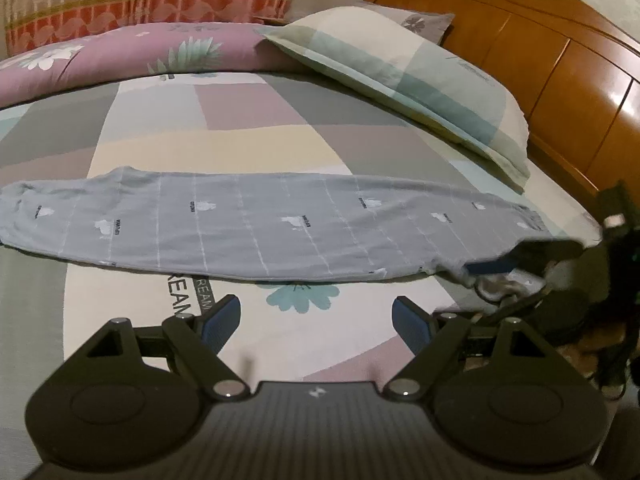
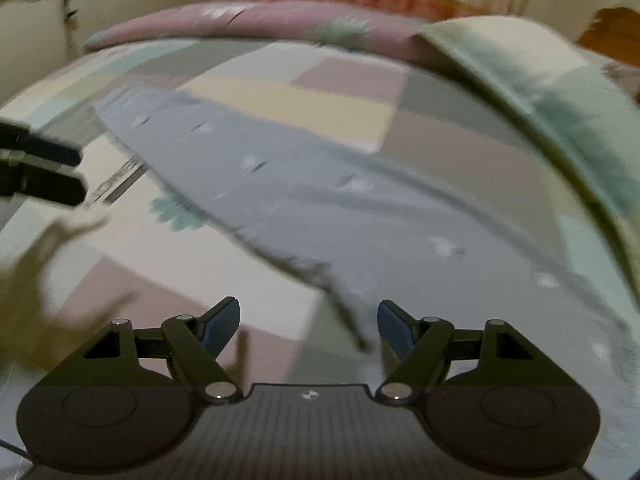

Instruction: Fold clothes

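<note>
A long grey garment (image 1: 260,224) with small white prints lies flat across the bed, folded into a narrow strip. My left gripper (image 1: 316,316) hovers open just in front of the strip's near edge, with nothing between its fingers. The right gripper (image 2: 308,320) is also open, at the garment's (image 2: 320,200) right end. A dark edge of the cloth (image 2: 344,312) runs into the gap between its blue pads, which are not closed on it. The right wrist view is blurred by motion. The left gripper (image 2: 76,176) shows there at the left edge.
The bed sheet (image 1: 240,120) has pastel patches. A checked pillow (image 1: 420,80) lies at the back right against the wooden headboard (image 1: 560,60). A rolled purple quilt (image 1: 120,52) runs along the far side, below a patterned curtain (image 1: 140,0).
</note>
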Tool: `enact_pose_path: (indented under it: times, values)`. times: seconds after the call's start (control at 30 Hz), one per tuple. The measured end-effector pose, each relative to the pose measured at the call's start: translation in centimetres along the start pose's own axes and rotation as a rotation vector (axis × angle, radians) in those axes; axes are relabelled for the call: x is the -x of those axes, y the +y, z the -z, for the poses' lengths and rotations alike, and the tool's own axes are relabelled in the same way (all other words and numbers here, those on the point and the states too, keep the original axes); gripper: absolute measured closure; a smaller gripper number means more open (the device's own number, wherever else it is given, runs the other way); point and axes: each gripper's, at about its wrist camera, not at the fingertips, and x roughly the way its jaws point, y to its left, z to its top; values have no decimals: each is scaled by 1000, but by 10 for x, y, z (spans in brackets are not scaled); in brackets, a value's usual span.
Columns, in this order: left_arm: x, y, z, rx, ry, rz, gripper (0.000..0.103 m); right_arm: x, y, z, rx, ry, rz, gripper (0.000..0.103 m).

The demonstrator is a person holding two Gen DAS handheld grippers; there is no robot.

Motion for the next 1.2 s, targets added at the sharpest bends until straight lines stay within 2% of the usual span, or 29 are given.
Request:
enact_pose_path:
  times: [0.1, 0.13, 0.23, 0.3, 0.37, 0.47, 0.57, 0.63, 0.7, 0.77, 0.87, 0.97, 1.07, 1.17, 1.2]
  values:
    - [0, 0, 0, 1, 1, 3, 20, 2, 13, 0, 26, -4, -127, 25]
    - [-1, 0, 0, 2, 3, 2, 20, 7, 15, 0, 35, -16, -133, 25]
    - [0, 0, 0, 1, 2, -1, 20, 31, 7, 4, 17, -42, -50, 25]
    - [3, -1, 0, 1, -6, 6, 20, 48, -9, 12, -67, -39, -18, 25]
    - [4, -3, 0, -3, -12, 13, 20, 63, -19, 25, -132, -15, 2, 25]
    - [3, -5, 0, -11, -9, 15, 20, 75, -23, 49, -165, 35, 12, 25]
    - [0, -8, 0, -20, -3, 12, 20, 61, -16, 59, -164, 44, -3, 25]
    - [0, -10, 0, -28, -1, 9, 20, 46, -11, 55, -166, 16, -10, 24]
    - [0, -11, 0, -29, -5, 13, 20, 35, -8, 48, -167, -24, -5, 14]
    - [0, -10, 0, -26, -6, 17, 20, 31, -5, 40, -172, -33, -12, 13]
    - [-7, -8, 1, -17, 9, 18, 20, 47, -4, 44, -153, -47, -11, 14]
    - [-15, -8, 4, -16, 29, 12, 20, 71, -11, 56, -170, -96, 48, 14]
    - [-22, -5, 5, -12, 36, -2, 20, 84, -26, 64, -244, -153, 105, 14]
    - [-26, 11, -2, 32, 37, -45, 20, 84, -44, 67, -312, -159, 104, 14]
    - [-29, 27, -11, 50, 34, -53, 19, 82, -49, 67, -312, -161, 105, 14]
